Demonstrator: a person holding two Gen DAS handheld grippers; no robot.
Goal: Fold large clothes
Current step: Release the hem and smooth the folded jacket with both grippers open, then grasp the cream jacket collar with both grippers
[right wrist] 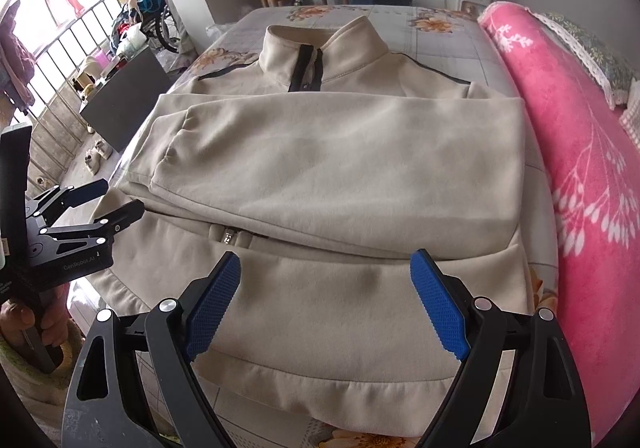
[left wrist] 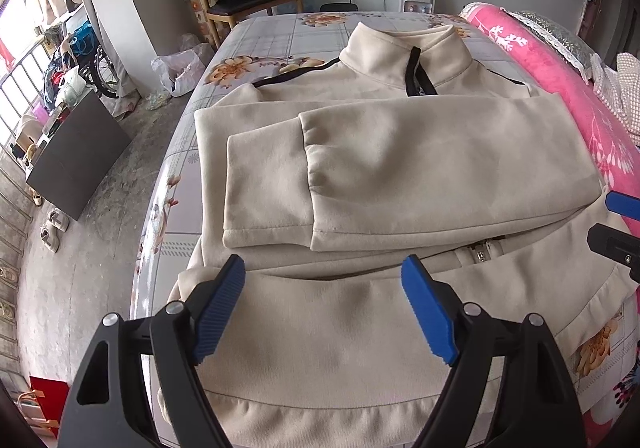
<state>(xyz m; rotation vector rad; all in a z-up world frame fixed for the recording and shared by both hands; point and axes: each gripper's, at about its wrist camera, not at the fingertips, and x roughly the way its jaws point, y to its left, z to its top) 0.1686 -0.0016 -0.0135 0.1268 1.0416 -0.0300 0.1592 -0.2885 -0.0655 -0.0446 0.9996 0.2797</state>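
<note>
**Both tools stood apart above the hem of a half-folded sweater**

We had a cream sweater (left wrist: 400,167) lying flat on the bed (left wrist: 272,35), collar toward the far side, with both sleeves (left wrist: 272,183) already laid across the chest. The hem (left wrist: 340,412) sat nearest to us, close to the bed's near edge.

Our left tool (left wrist: 324,304) hovered over the left part of the lower body panel with its blue pads wide apart and nothing between them. Our right tool (right wrist: 326,300) was likewise spread and empty over the right part, and each showed at the edge of the other's view.

We judged the sweater to be thick, soft fleece: matte, slightly fuzzy, heavy enough to lie still but limp, so it would sag and crease wherever it went unsupported. The stitched band of the hem looked firmer than the body, and we thought it the best place to take hold, one tool near each lower corner, so that the bottom could be lifted evenly and carried toward the collar (right wrist: 332,43). A pinch in the middle of the panel would probably bunch the cloth and pull the sleeves askew. The ridged pads should bite well on such a nap. The small metal zipper pull (right wrist: 229,236) below the sleeves was the only hard part nearby.

The bedsheet was smooth with a floral print, and a plush pink blanket (right wrist: 580,167) ran along the right side.
</note>
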